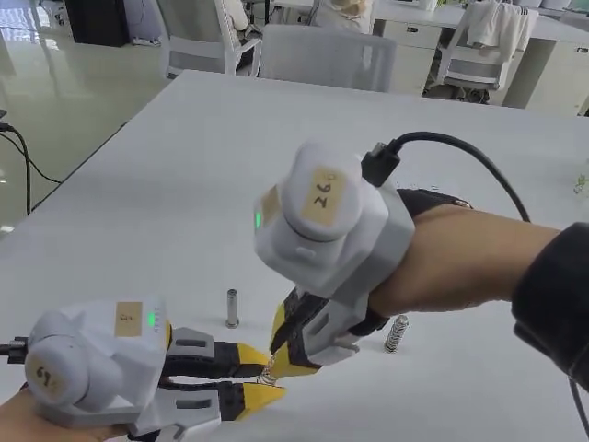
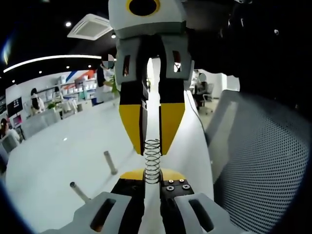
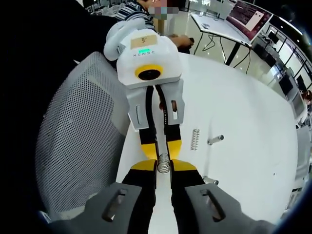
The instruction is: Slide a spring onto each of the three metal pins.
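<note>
**Spring pinched between both grippers, just above the table**

I have the small bright coiled wire spring (image 2: 152, 158) caught at both ends. Its lower end sits between the yellow pads of my left gripper (image 2: 152, 179), and its upper end sits between the tips of my right gripper (image 3: 164, 168). Both pairs of jaws look closed onto the coil. I cannot tell whether a pin already runs inside it.

Two short grey metal pins (image 2: 110, 162) stand free on the white tabletop (image 1: 184, 184), close beside the grippers. A second spring (image 1: 396, 333) lies near my right wrist.

I judge the spring to be very light and springy. It should be soft along its length and slick on the wire, so a hard squeeze could buckle it or shoot it out sideways. I would grip across the coils near one end and leave the other end open for a pin.
</note>
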`<state>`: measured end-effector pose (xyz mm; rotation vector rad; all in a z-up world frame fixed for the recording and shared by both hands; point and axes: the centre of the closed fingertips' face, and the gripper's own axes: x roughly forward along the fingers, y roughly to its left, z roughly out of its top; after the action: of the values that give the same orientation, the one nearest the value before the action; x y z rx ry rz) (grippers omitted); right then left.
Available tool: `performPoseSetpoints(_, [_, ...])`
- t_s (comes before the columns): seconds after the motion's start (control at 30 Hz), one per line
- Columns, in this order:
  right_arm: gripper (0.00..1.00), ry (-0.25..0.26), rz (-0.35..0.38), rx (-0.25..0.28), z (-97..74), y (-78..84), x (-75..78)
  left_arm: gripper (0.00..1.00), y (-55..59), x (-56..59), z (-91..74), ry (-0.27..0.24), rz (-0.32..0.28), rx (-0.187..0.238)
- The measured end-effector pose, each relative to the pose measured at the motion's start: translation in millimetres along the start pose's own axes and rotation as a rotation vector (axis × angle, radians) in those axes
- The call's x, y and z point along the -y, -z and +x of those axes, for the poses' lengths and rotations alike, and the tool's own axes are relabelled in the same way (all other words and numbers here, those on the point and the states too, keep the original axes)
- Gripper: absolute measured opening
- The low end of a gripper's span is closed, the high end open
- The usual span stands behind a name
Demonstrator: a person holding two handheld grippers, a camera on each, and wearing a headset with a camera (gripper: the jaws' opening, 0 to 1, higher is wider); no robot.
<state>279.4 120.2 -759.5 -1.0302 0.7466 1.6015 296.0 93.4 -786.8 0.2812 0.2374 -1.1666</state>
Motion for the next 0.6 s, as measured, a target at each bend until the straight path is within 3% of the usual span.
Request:
performPoseSetpoints(0.27, [0.09,-0.011,-0.003,0.022,2.3,-0.7,-0.7,0.02,-0.4,0.1,-0.4,-0.004,0.003,-0.001])
performPoseSetpoints(0.6, [0.10,-0.008,0.003,-0.005,8.0,8.7,0.8,0.02,-3.2,0.0,0.3,-0.006,0.002,0.005])
